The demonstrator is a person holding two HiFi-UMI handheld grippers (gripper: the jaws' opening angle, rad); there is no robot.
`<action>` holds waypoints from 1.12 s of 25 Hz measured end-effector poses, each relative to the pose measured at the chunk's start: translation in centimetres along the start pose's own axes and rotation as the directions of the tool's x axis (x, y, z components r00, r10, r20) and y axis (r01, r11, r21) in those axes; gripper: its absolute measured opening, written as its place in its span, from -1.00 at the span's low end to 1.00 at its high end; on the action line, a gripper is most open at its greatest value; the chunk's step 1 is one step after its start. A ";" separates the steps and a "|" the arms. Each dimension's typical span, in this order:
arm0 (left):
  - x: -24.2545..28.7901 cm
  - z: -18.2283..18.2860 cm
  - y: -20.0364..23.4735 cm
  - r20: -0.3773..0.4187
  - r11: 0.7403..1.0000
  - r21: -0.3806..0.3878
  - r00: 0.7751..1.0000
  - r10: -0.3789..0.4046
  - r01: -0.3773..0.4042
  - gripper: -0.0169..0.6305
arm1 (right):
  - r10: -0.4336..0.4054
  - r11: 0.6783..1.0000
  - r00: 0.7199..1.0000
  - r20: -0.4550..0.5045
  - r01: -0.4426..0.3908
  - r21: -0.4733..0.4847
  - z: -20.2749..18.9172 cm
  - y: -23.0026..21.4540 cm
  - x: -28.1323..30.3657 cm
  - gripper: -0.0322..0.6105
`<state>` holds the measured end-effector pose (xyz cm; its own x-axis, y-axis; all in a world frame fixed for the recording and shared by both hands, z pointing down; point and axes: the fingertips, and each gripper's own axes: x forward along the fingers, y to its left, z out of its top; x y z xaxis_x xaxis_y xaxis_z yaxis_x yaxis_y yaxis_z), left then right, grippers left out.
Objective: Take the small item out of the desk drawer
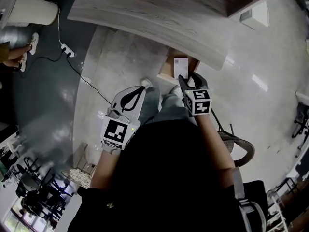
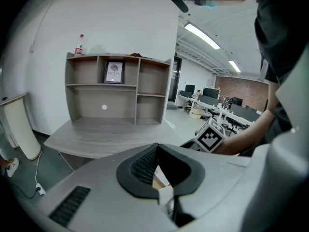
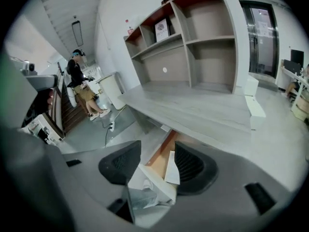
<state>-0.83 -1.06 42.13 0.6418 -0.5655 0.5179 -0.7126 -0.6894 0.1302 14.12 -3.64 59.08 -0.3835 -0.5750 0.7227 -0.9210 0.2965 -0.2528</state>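
Note:
Under the grey desk (image 1: 149,18) the drawer (image 1: 165,70) stands pulled out, its inside orange-brown (image 3: 161,158). A small white card-like item (image 1: 180,67) lies in it; in the right gripper view this item (image 3: 172,169) shows between the jaws. My right gripper (image 1: 189,79) (image 3: 157,146) is open just over the drawer's front and points down into it, with nothing pressed between its pads. My left gripper (image 1: 141,88) (image 2: 155,148) hovers to the left of the drawer over the floor, its fingertips meeting, and holds nothing.
A shelf unit (image 2: 118,88) stands at the back of the desk, with a white box (image 3: 253,103) beside it. A white bin (image 1: 31,9) and a power strip with cable (image 1: 67,50) are on the floor at left. A chair (image 1: 236,149) is at right. A person (image 3: 79,88) stands far off.

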 end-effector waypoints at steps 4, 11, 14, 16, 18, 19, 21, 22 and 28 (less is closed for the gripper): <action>-0.2 -0.4 2.1 -0.023 1.000 0.012 1.000 -0.016 0.017 -0.92 | -0.071 0.996 0.995 -0.075 0.074 0.044 -1.9 -1.5 3.2 -0.07; -0.8 -1.9 5.7 -0.059 0.999 0.026 0.998 -0.033 0.034 -0.92 | -0.127 0.987 0.974 -0.189 0.144 0.076 -5.7 -2.3 9.2 0.15; -1.0 -2.7 6.8 -0.070 0.999 0.020 0.997 -0.036 0.038 -0.92 | -0.179 0.978 0.955 -0.234 0.199 0.062 -7.1 -3.1 11.4 0.21; -1.3 -3.3 7.5 -0.084 0.999 0.023 0.996 -0.036 0.038 -0.92 | -0.216 0.971 0.942 -0.258 0.236 0.048 -8.1 -4.0 12.8 0.25; -1.7 -3.8 8.2 -0.097 0.999 0.024 0.995 -0.033 0.035 -0.92 | -0.243 0.963 0.927 -0.285 0.265 0.043 -9.2 -5.0 14.0 0.26; -1.9 -4.1 8.5 -0.101 0.999 0.021 0.994 -0.030 0.032 -0.92 | -0.253 0.959 0.919 -0.303 0.279 0.046 -9.8 -5.6 14.5 0.26; -2.3 -4.6 9.2 -0.103 1.000 0.004 0.995 -0.019 0.019 -0.92 | -0.267 0.952 0.904 -0.335 0.301 0.052 -10.7 -6.3 15.5 0.28; -2.4 -4.9 9.5 -0.105 1.000 -0.003 0.994 -0.012 0.012 -0.92 | -0.275 0.949 0.897 -0.347 0.310 0.050 -11.0 -6.6 15.9 0.28; -2.8 -6.2 10.6 -0.127 1.000 -0.019 0.992 0.002 -0.004 -0.92 | -0.293 0.937 0.860 -0.418 0.344 0.052 -12.6 -7.6 18.2 0.30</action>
<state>-11.97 -3.98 47.28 0.5993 -0.5050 0.6212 -0.7208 -0.6780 0.1442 14.98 -6.73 82.29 -0.0315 -0.2620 0.9646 -0.9989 0.0404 -0.0216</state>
